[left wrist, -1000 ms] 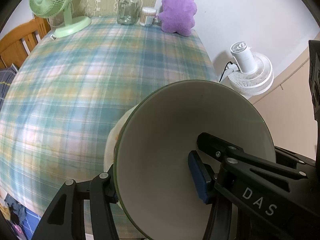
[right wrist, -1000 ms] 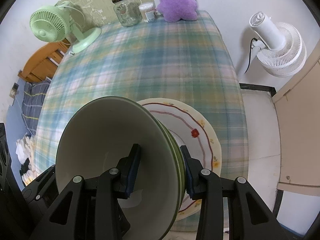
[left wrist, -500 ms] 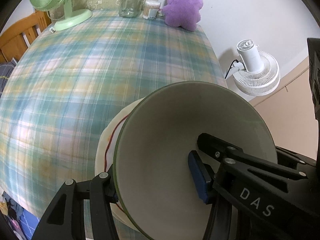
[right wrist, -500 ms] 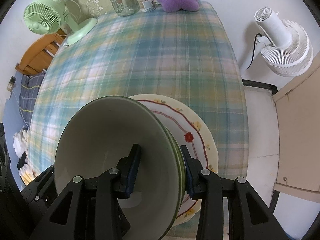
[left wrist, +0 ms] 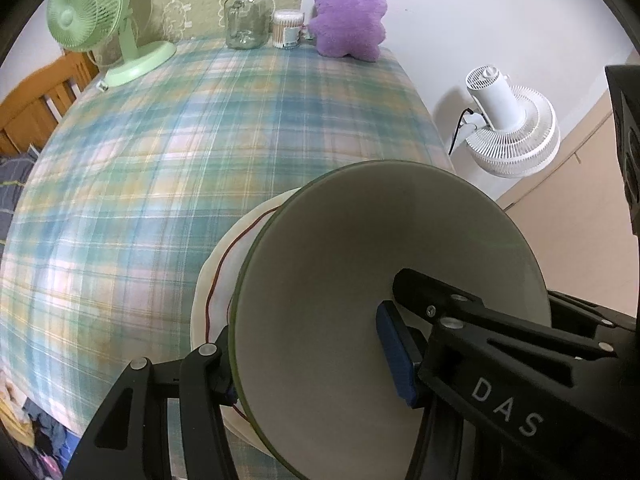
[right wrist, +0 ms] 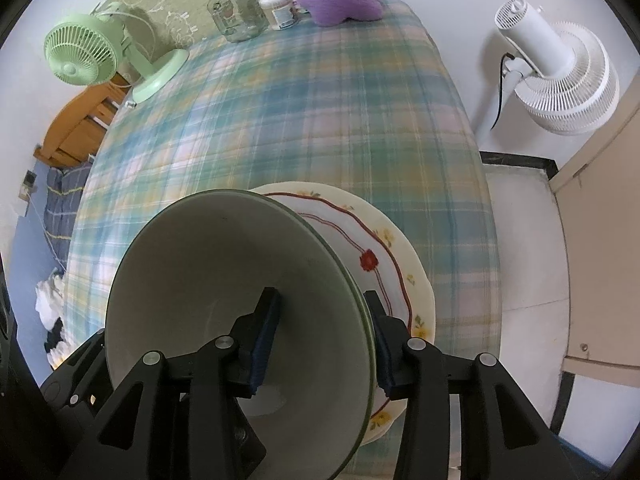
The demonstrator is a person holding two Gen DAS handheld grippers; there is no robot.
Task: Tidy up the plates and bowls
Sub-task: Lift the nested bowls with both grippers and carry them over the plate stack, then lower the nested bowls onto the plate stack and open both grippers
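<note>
A green-rimmed cream bowl (left wrist: 360, 280) (right wrist: 220, 280) is held from two sides over a cream plate (left wrist: 216, 280) (right wrist: 392, 248) with a red line and flowers. The plate lies near the front right of the plaid-covered table (left wrist: 160, 168). My left gripper (left wrist: 308, 356) is shut on the bowl's wall, one finger outside and the blue pad inside. My right gripper (right wrist: 320, 328) straddles the opposite wall; its jaws are opening, and the outer pad still lies against the bowl. The bowl hides its own base, so I cannot tell whether it touches the plate.
At the table's far end stand a green desk fan (left wrist: 92, 20), a glass jar (left wrist: 246, 16), a small tub of cotton swabs (left wrist: 288, 28) and a purple plush toy (left wrist: 348, 12). A white floor fan (right wrist: 560, 72) stands right of the table. Wooden furniture (left wrist: 36, 100) is at the left.
Both grippers have sunk a little with the bowl, and more of the plate's rim now shows beside it. The right gripper's inner pad has drawn slightly away from the outer one.
</note>
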